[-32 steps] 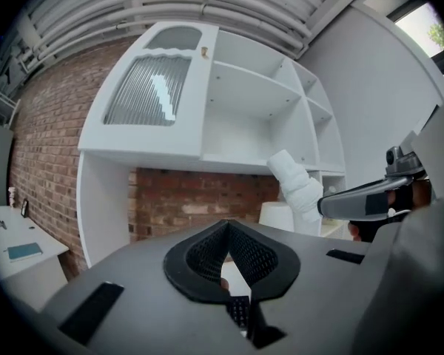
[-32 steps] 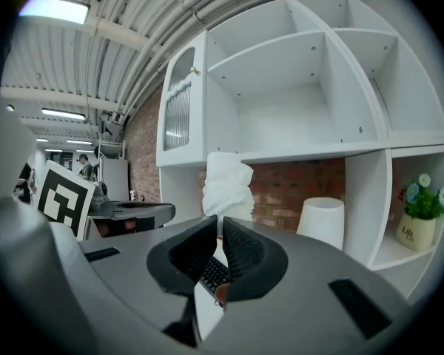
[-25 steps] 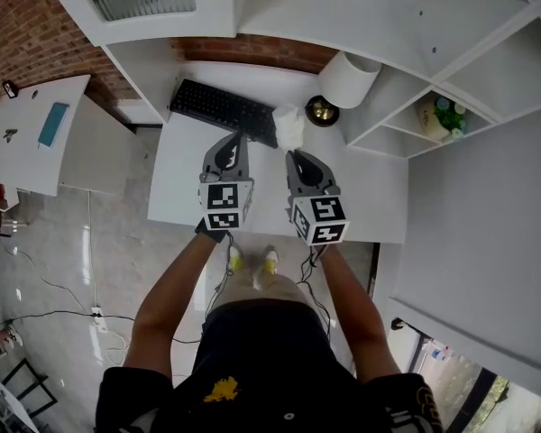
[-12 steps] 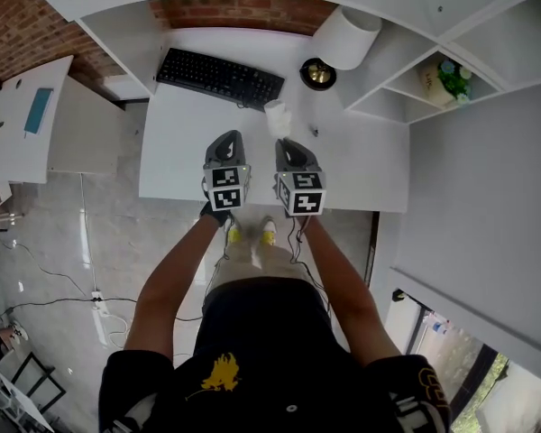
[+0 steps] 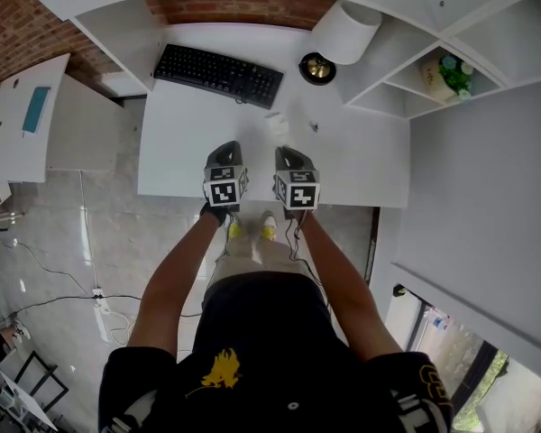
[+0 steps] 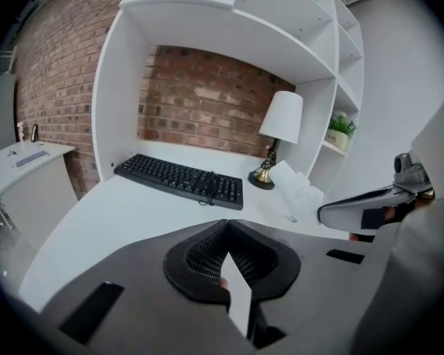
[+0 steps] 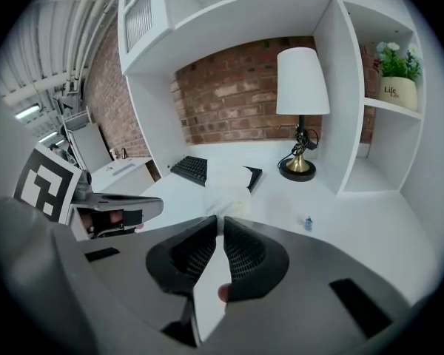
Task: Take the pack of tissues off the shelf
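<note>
The white pack of tissues (image 5: 277, 123) lies on the white desk (image 5: 180, 156), just in front of the keyboard's right end. It shows as a soft white bundle in the left gripper view (image 6: 297, 188) and in the right gripper view (image 7: 226, 183). My left gripper (image 5: 228, 146) and right gripper (image 5: 285, 152) hover side by side over the desk's front part, a short way back from the pack. Both are shut with nothing between the jaws. The right gripper points almost straight at the pack.
A black keyboard (image 5: 218, 73) lies at the back of the desk. A white lamp (image 5: 344, 32) with a brass base (image 5: 316, 69) stands at the back right. A potted plant (image 5: 444, 75) sits on the right shelf. A tiny blue item (image 7: 308, 222) lies on the desk.
Both grippers have drawn back toward the desk's front edge, away from the tissue pack, which stays on the desk. The gap between the right gripper and the pack has grown.
</note>
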